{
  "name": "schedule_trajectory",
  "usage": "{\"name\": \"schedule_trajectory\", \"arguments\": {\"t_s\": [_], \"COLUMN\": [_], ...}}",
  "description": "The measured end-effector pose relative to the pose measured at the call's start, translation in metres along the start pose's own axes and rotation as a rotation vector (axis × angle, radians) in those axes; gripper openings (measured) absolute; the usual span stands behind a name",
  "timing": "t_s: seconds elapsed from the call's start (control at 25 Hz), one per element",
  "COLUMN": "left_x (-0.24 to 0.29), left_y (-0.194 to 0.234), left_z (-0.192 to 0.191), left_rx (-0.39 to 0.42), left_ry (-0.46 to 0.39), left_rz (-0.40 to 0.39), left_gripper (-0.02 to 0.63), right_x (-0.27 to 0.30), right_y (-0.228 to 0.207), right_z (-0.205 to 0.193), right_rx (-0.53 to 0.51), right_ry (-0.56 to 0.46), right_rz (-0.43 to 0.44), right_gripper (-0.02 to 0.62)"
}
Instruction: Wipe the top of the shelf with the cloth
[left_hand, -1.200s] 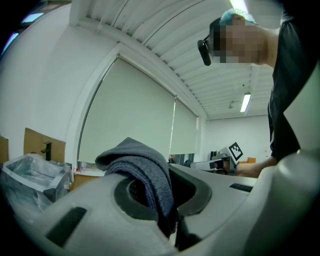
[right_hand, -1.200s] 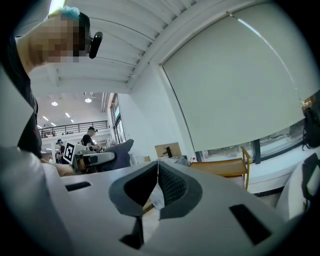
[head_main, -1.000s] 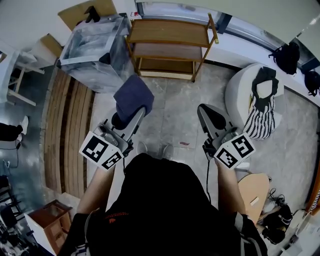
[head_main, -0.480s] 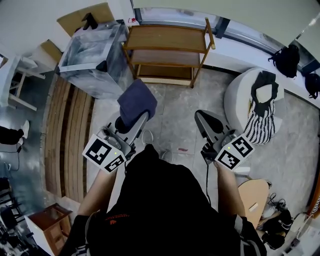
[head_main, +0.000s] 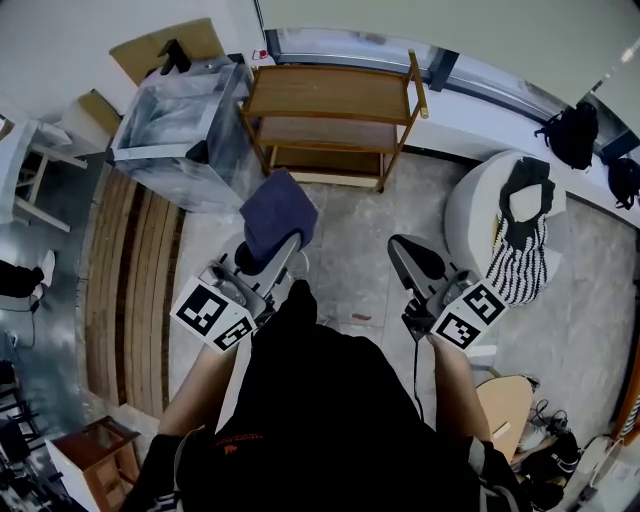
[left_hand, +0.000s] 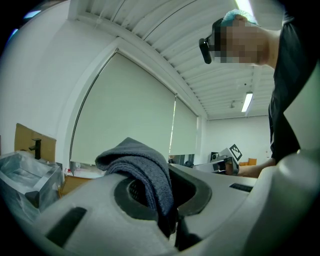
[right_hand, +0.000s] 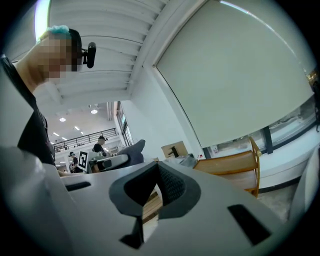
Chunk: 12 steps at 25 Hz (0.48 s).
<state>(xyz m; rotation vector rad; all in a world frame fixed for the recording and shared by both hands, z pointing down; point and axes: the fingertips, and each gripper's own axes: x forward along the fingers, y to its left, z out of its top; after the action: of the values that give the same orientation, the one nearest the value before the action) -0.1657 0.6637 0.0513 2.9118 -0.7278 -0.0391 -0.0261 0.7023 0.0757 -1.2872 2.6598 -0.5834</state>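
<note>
Close to the person's body, the left tool (head_main: 265, 255) is clamped on a folded dark cloth (head_main: 278, 212) that stands up from its jaws, while the right tool (head_main: 412, 262) has its jaws together on nothing. This looks like the approach step: the cloth must next be carried forward and laid flat on the top board of the wooden shelf (head_main: 330, 92), well apart ahead by the window. The cloth hides the left tool's tips from above, and the shelf's top board covers much of its lower tiers.

Two tongs (head_main: 262, 258) (head_main: 402, 250), one cloth (head_main: 278, 213), one wooden shelf (head_main: 335, 92), one clear bin (head_main: 175, 120), two black backpacks (head_main: 572, 135) (head_main: 626, 180).
</note>
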Motion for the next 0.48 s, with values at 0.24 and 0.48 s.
{"name": "schedule_trajectory", "arguments": {"t_s": [0.24,0.48], "left_x": [0.013,0.031], "left_y": [0.031,0.072], "left_z": [-0.002,-0.010], "left_rx": [-0.004,-0.027], "left_ry": [-0.010,-0.010], "left_rz": [0.012,0.008], "left_gripper": [0.051,0.051], "right_x": [0.026,0.061], "right_y": [-0.020,-0.045], "right_z": [0.001,-0.006], "right_rx": [-0.080,-0.105], "right_ry": [0.033,0.083], "right_rz": [-0.022,-0.053], "right_gripper": [0.002,0.002]}}
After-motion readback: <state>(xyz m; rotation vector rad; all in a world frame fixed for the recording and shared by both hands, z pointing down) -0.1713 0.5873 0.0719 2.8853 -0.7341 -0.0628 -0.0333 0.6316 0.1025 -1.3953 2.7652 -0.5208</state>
